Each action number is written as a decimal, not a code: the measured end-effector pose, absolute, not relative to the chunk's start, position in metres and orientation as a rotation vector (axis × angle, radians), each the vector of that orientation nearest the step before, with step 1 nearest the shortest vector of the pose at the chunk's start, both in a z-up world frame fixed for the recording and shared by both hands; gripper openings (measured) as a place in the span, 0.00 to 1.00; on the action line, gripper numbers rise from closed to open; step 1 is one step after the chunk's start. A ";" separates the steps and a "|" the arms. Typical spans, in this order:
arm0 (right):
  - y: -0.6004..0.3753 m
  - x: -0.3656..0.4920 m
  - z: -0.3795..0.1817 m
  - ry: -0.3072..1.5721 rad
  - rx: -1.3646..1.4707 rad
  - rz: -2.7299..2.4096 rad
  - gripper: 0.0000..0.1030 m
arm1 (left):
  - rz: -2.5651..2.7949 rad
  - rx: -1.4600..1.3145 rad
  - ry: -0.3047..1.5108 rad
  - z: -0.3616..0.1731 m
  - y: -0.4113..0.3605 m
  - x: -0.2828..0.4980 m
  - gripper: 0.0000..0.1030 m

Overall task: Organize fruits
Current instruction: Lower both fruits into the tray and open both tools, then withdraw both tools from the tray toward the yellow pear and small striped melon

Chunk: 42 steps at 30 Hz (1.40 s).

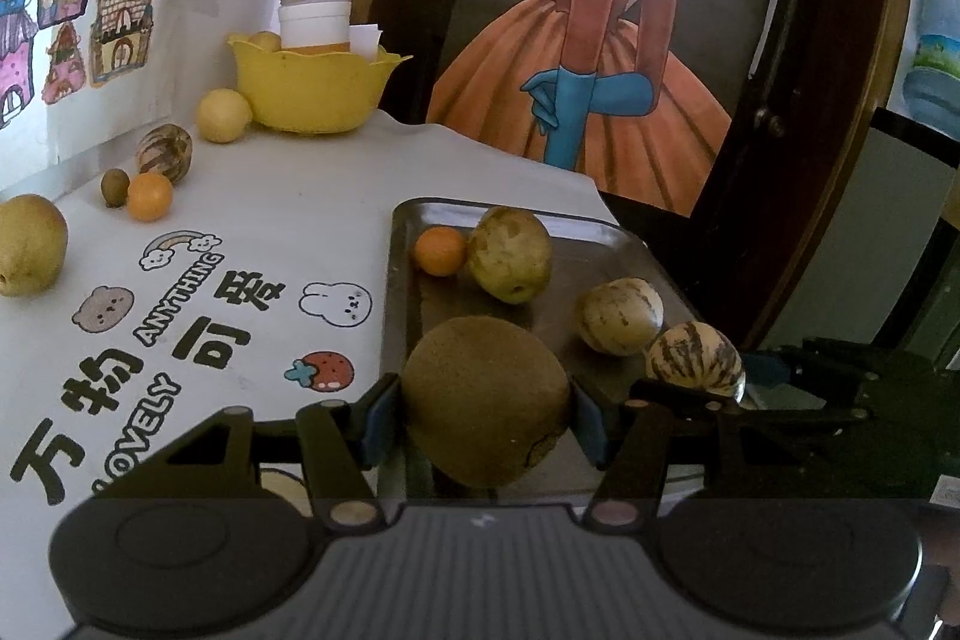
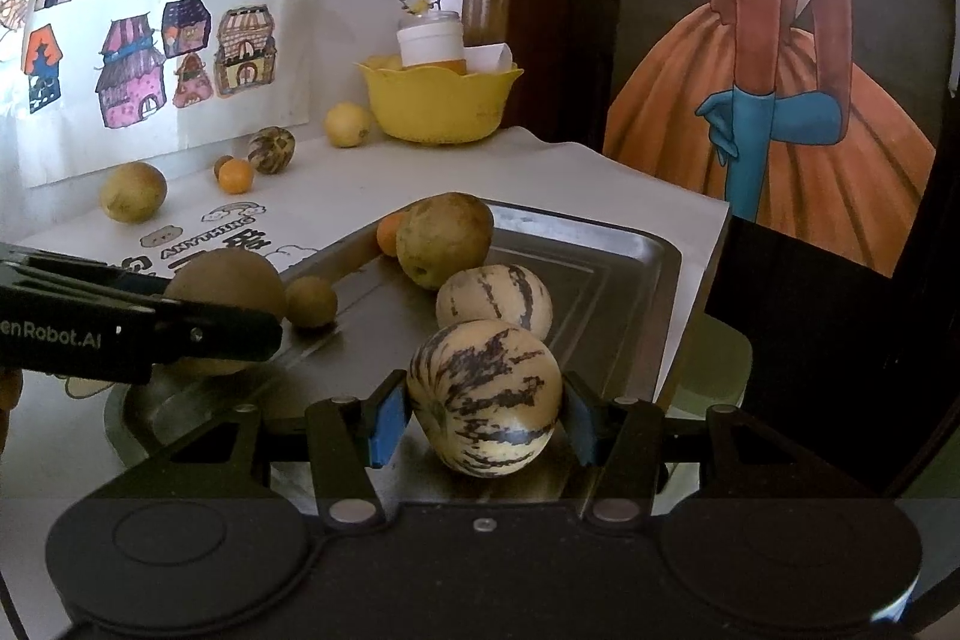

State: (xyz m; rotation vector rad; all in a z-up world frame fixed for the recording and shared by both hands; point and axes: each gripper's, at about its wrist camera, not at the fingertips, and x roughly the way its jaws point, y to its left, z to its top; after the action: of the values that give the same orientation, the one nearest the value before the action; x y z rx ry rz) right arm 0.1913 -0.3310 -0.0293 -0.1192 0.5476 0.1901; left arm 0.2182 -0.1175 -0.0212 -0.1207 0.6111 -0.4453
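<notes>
**Both claws clamped on fruit over the tray**

Left gripper (image 1: pixel 483 415) is clamped on a brown kiwi (image 1: pixel 485 400), bottom centre of the left wrist view, at the metal tray's (image 1: pixel 403 292) near-left edge. Right gripper (image 2: pixel 483 421) squeezes a dark-striped melon (image 2: pixel 485 405), lower centre of its view, w/ a paler striped melon (image 2: pixel 493 301) just behind. Pear (image 1: pixel 509 253) & orange (image 1: pixel 440 251) touch at tray's far end. More fruit sits upper left by the yellow bowl (image 1: pixel 312 91)

Glossy metal tray (image 2: pixel 624 250); matt fuzzy kiwi (image 1: pixel 483 403); smooth plastic bowl (image 1: pixel 312 91).

Pear (image 1: pixel 509 253) and orange (image 1: pixel 439 251) lie on the tray (image 1: pixel 618 229), bowl (image 1: pixel 312 88) behind.
</notes>
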 end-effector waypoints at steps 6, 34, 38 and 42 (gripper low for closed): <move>-0.331 0.190 -0.029 0.547 -0.119 0.190 0.54 | -0.454 -0.130 0.615 -0.021 -0.116 0.217 0.65; -0.312 0.119 -0.001 0.524 -0.077 0.207 0.99 | -0.295 -0.222 0.563 0.002 -0.058 0.159 1.00; -0.301 0.106 -0.001 0.552 -0.049 0.195 0.99 | -0.258 -0.235 0.593 -0.005 -0.044 0.146 1.00; -0.288 0.093 -0.006 0.595 -0.023 0.194 0.99 | -0.229 -0.232 0.634 -0.009 -0.027 0.138 1.00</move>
State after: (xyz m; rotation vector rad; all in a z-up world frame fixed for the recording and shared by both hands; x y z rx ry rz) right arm 0.0930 -0.2882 -0.0056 -0.0231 0.5949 0.1945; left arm 0.1379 -0.0268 -0.0094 -0.2320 0.6343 -0.2286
